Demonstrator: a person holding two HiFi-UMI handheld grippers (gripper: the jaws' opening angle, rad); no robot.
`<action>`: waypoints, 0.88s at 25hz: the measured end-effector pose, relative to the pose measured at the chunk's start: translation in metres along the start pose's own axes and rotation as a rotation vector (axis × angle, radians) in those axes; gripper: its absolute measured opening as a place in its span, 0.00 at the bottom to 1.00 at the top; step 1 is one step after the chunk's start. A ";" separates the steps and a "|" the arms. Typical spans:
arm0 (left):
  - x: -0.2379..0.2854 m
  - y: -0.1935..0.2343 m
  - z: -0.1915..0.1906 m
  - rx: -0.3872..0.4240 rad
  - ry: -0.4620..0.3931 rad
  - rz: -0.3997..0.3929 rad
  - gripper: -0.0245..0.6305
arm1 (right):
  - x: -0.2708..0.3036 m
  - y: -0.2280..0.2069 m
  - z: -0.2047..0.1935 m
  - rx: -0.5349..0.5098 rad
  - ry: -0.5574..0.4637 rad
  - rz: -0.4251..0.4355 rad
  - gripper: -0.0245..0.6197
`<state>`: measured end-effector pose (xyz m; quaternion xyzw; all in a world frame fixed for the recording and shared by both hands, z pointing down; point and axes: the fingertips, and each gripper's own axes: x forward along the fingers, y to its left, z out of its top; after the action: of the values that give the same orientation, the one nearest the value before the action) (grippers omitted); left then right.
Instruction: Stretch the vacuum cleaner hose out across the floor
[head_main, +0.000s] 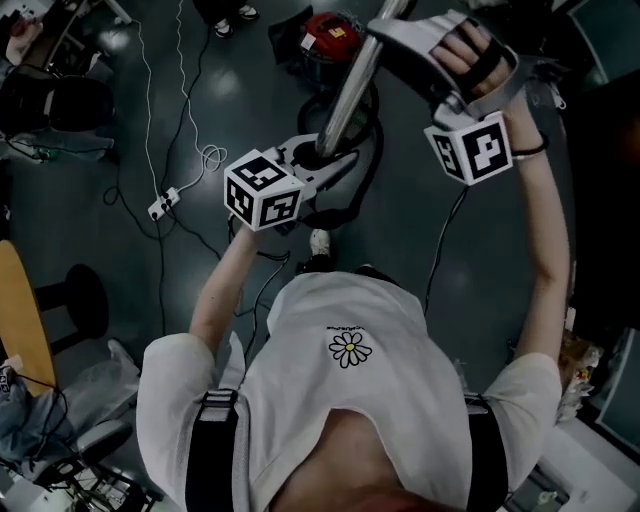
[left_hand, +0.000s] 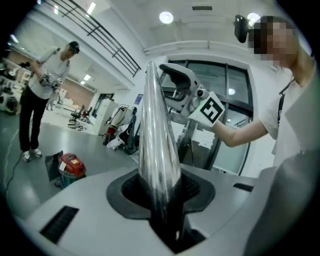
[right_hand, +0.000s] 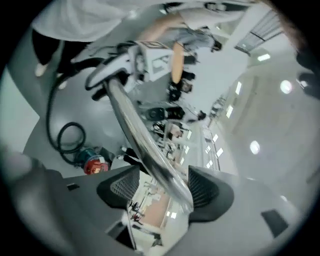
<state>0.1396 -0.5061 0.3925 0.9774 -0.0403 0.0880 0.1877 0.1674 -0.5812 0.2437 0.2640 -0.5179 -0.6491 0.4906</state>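
Above the dark grey floor (head_main: 470, 250), well in front of the person's chest, a long shiny chrome vacuum tube (head_main: 350, 95) slants upward between the two tools. The left gripper (head_main: 325, 160) is pressed onto the tube's lower part: in the left gripper view its dark ribbed pads (left_hand: 192, 186) pinch the tube on both sides, and the tube rises steeply away from them. The right gripper (head_main: 385, 35) sits higher along the same tube. In the right gripper view its jaws are spread, and the tube passes between them close beside one pad, leaving a clear gap on the other side.

Beyond the tube, a red canister vacuum cleaner (head_main: 330, 35) stands on the floor. Its black corrugated hose (head_main: 376, 150) lies curled in loops near the canister and the tube's lower end, not drawn out straight. A white power strip (head_main: 163, 205) lies on the floor to the left, well apart from the vacuum cleaner.
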 end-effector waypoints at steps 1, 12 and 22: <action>-0.006 -0.001 -0.006 -0.043 -0.016 0.029 0.22 | -0.019 -0.018 -0.027 0.157 0.075 -0.070 0.49; -0.034 -0.127 -0.030 -0.186 -0.229 0.170 0.22 | -0.233 0.227 0.095 2.562 0.001 0.041 0.49; -0.032 -0.179 -0.016 -0.144 -0.362 0.180 0.22 | -0.285 0.335 0.231 3.757 -0.414 -0.191 0.49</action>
<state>0.1260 -0.3324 0.3370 0.9539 -0.1664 -0.0756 0.2381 0.2004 -0.2202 0.5835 -0.3360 0.4860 -0.6420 0.4886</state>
